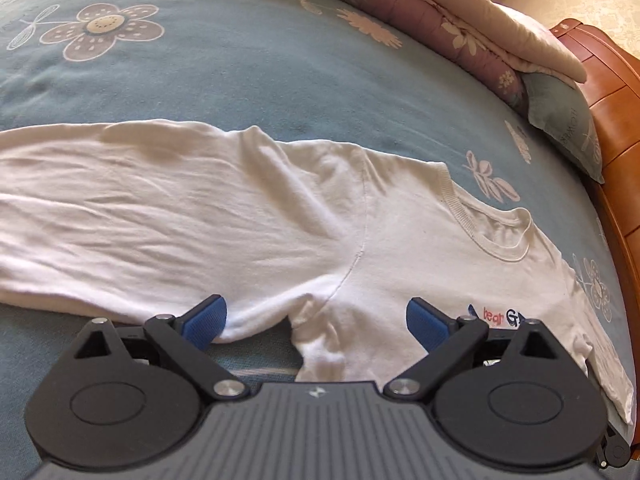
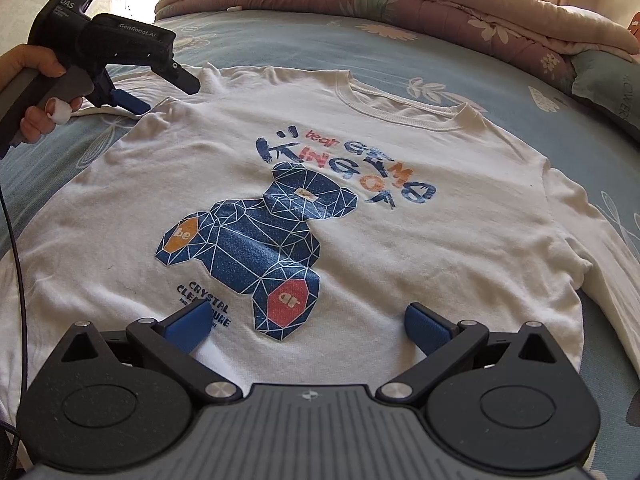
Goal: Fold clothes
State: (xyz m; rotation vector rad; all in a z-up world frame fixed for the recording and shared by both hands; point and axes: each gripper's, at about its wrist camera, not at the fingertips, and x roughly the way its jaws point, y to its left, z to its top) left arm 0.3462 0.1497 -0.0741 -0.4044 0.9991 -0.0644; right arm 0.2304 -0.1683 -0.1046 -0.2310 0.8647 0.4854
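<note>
A white long-sleeved shirt (image 2: 360, 208) with a blue bear print (image 2: 256, 248) lies face up, spread flat on the bed. My right gripper (image 2: 308, 326) is open and empty, just above the shirt's lower front. My left gripper (image 1: 316, 320) is open and empty, hovering over the shirt's (image 1: 240, 216) left armpit where the sleeve meets the body. The left sleeve (image 1: 120, 200) stretches out to the left. In the right wrist view my left gripper (image 2: 160, 88) shows at the top left, held by a hand.
The bed has a blue floral sheet (image 1: 240, 60). A rolled pink quilt (image 2: 400, 12) lies along the far side with a pillow (image 1: 564, 120) beside it. A wooden headboard (image 1: 616, 92) stands at the right. A black cable (image 2: 18, 280) hangs at the left.
</note>
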